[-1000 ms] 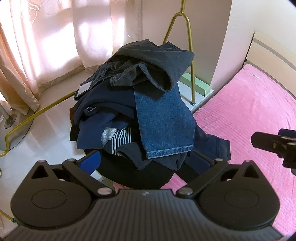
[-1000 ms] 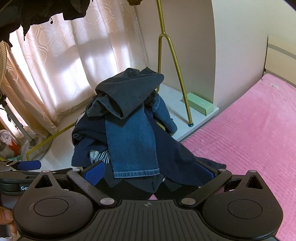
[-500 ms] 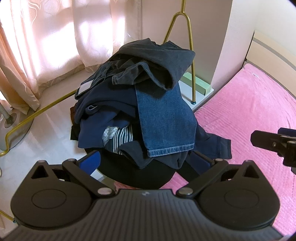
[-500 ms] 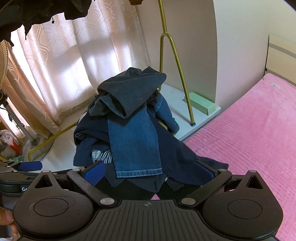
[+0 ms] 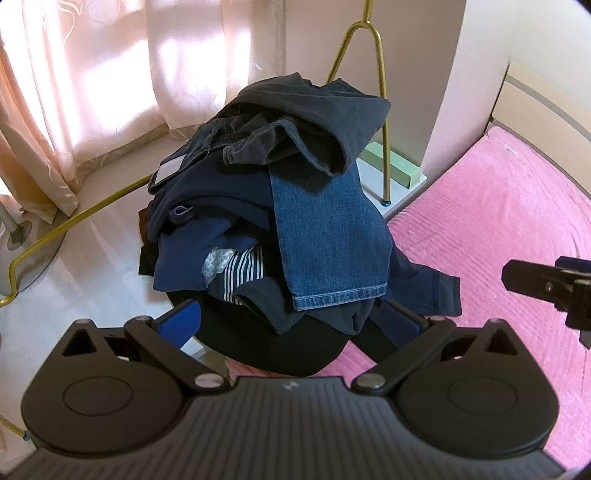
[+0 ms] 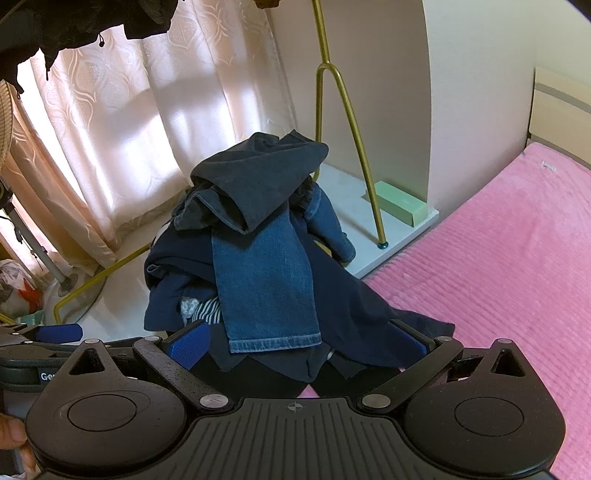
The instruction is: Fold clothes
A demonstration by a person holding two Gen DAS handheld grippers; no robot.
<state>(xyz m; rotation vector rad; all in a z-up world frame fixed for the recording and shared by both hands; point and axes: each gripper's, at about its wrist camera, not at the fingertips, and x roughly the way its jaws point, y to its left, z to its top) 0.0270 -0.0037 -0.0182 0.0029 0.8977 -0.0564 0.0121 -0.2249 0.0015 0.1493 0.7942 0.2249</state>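
Observation:
A heap of dark clothes (image 5: 280, 206) sits on a round black stool beside the pink bed (image 5: 498, 229). Blue jeans (image 5: 328, 236) hang down its front, a dark grey garment (image 5: 314, 122) lies on top, and a striped piece (image 5: 240, 273) shows low on the left. The heap also shows in the right wrist view (image 6: 266, 258). My left gripper (image 5: 291, 321) is open and empty, just short of the heap. My right gripper (image 6: 299, 343) is open and empty, its fingers at the heap's lower edge. It also shows at the right edge of the left wrist view (image 5: 546, 284).
A gold clothes-rack frame (image 5: 384, 110) stands behind the heap, with a green box (image 5: 391, 168) on a white base. Pink curtains (image 5: 92, 74) fill the left. A fan stand (image 6: 33, 236) and a bag (image 6: 18, 288) sit at far left. Dark garments (image 6: 85, 22) hang overhead.
Both grippers have drifted slightly, so the heap sits a little further right in the right wrist view. Nothing has been taken hold of.

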